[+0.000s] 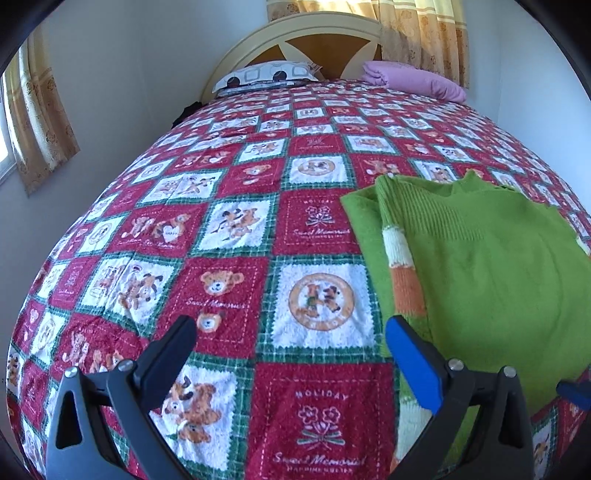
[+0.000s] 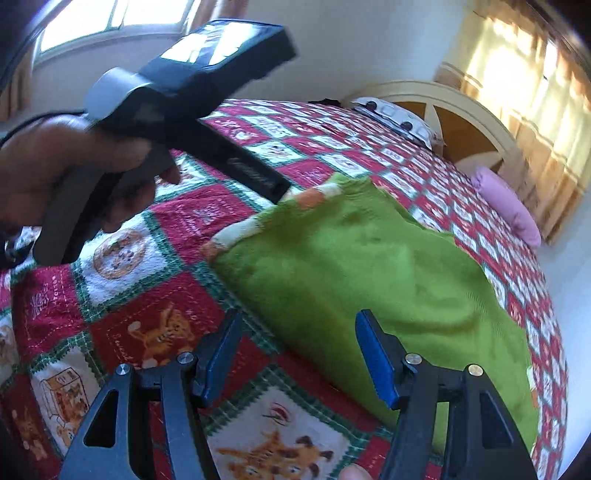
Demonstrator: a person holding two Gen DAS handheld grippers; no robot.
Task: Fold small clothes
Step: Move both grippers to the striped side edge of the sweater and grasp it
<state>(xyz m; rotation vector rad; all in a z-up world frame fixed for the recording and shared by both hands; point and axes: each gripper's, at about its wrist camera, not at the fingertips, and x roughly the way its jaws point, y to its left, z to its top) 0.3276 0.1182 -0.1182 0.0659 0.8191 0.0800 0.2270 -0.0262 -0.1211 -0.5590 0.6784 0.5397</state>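
A green knitted sweater (image 1: 487,266) lies flat on the right part of the bed, with a white-and-orange striped sleeve (image 1: 402,266) folded along its left edge. My left gripper (image 1: 291,328) hovers open over the bare quilt just left of the sweater, its blue pad beside the sleeve, nothing between its fingers. In the right wrist view the sweater (image 2: 362,273) fills the middle. My right gripper (image 2: 299,321) stands open above its near left edge, pads not pressing on the cloth. A hand (image 2: 55,173) holds the left gripper (image 2: 275,186), whose tip is near the striped sleeve (image 2: 236,232).
The bed carries a red, white and green patchwork quilt (image 1: 229,229). At its head are a cream headboard (image 1: 306,33), a patterned pillow (image 1: 266,75) and a pink pillow (image 1: 417,79). Walls and curtains (image 1: 37,122) close in on the left and far side.
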